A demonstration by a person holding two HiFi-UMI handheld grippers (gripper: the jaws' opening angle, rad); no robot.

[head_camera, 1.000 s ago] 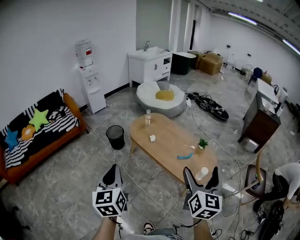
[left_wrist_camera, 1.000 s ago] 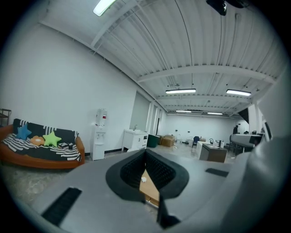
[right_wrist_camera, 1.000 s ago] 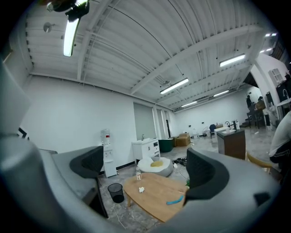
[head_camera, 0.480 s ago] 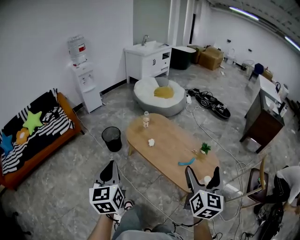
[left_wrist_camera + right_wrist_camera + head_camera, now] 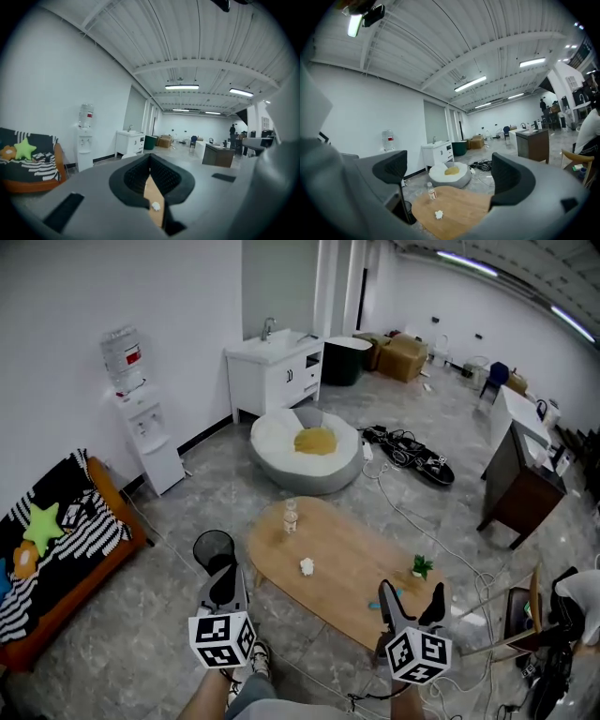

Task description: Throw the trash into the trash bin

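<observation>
A crumpled white piece of trash [image 5: 307, 566] lies on the oval wooden table [image 5: 352, 592], near a small bottle [image 5: 290, 517]. The black mesh trash bin [image 5: 213, 547] stands on the floor off the table's left end. My left gripper [image 5: 225, 585] hovers just in front of the bin, shut and holding nothing. My right gripper [image 5: 410, 600] is open and empty over the table's near right edge. In the left gripper view the trash [image 5: 155, 205] shows through a slit between the jaws. The right gripper view has the trash [image 5: 438, 214] and the bottle [image 5: 431, 191] between the spread fingers [image 5: 393, 168].
A small potted plant [image 5: 421, 567] and a blue object [image 5: 395, 594] sit on the table's right part. A grey beanbag [image 5: 306, 448] lies beyond the table. Sofa [image 5: 56, 559] at left, water dispenser [image 5: 141, 423], white sink cabinet [image 5: 274, 371], floor cables [image 5: 412, 457], dark desk [image 5: 514, 486].
The view has advanced towards the table and bin, which now lie closer under both grippers. Neither gripper's jaws have changed.
</observation>
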